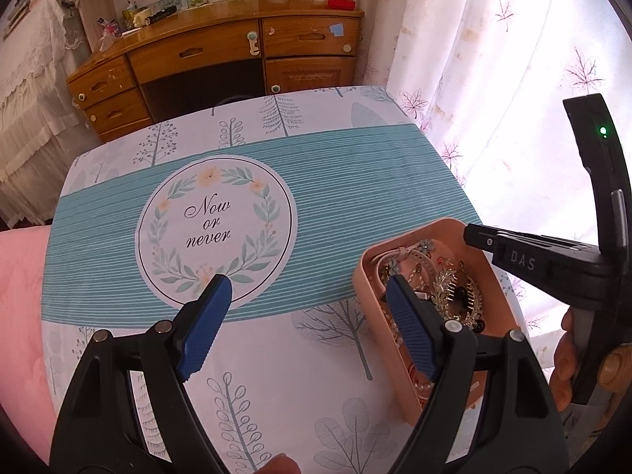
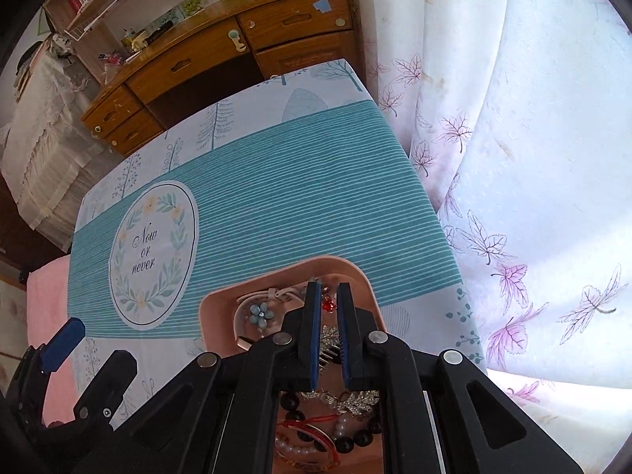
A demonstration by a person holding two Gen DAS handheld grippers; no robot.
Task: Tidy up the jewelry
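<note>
A pink jewelry box (image 1: pixel 493 276) sits on the table at the right. It holds a leaf-shaped hair comb (image 1: pixel 454 288), a strap with a blue flower (image 2: pixel 260 314), a red-stone piece (image 2: pixel 328 306), bead and pearl bracelets (image 2: pixel 347 440). My left gripper (image 1: pixel 306 288) is open and empty, its right finger over the box's left wall. My right gripper (image 2: pixel 327 288) hovers over the box with its fingers nearly together, a narrow gap between them and nothing held; it also shows in the left wrist view (image 1: pixel 478 237).
The table wears a teal striped cloth (image 1: pixel 335 181) with a "Now or never" wreath print (image 1: pixel 215 221). A wooden desk (image 1: pixel 221 55) stands beyond it. A flowered curtain (image 2: pixel 513 197) hangs on the right. Pink bedding (image 1: pixel 19 296) lies left.
</note>
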